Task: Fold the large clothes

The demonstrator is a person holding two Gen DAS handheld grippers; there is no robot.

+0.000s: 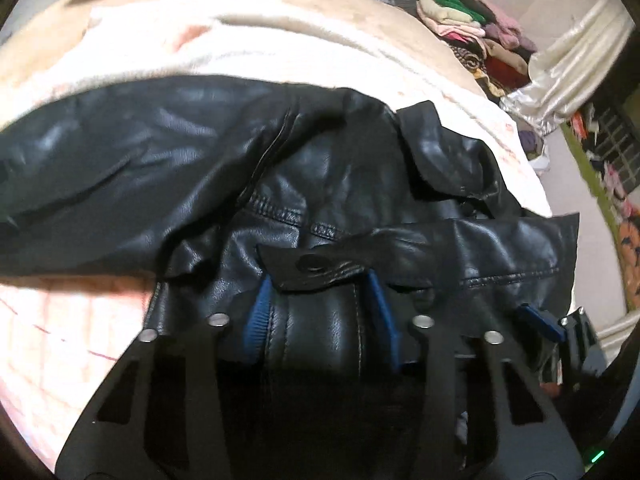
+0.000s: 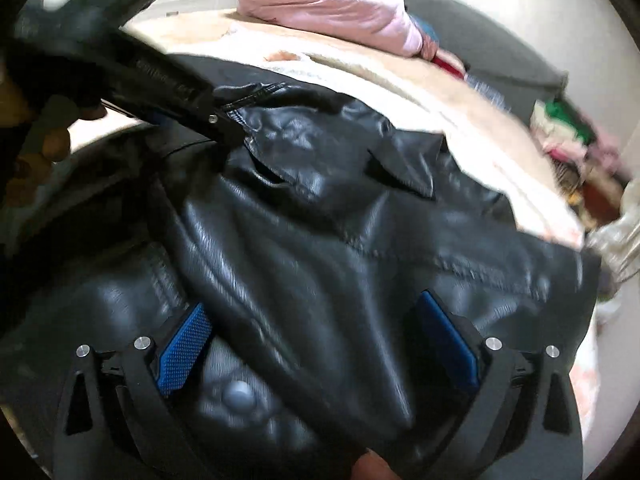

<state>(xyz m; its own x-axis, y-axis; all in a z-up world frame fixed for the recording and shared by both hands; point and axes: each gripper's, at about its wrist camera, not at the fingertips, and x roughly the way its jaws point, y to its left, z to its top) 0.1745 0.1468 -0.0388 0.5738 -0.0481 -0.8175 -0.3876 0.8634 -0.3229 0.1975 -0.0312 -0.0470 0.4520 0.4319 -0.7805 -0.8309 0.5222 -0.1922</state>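
The black leather jacket (image 1: 280, 184) lies crumpled on the cream blanket (image 1: 280, 40). The left gripper (image 1: 316, 312) pinches a near fold, apparently firmly. The right gripper (image 2: 316, 344) stands wide over it. Next: grasp, then spread flat.

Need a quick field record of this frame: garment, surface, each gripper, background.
garment: black leather jacket, rumpled, not yet folded, snap tab showing
surface: pale blanket over a bed
left gripper: jaws narrowed around a ridge of jacket leather, blue pads against its sides
right gripper: jaws wide, jacket lying between the pads, not pinched
background: pink puffy garment at far end of bed; pile of mixed clothes beyond the bed
image quality: motion blur in both views
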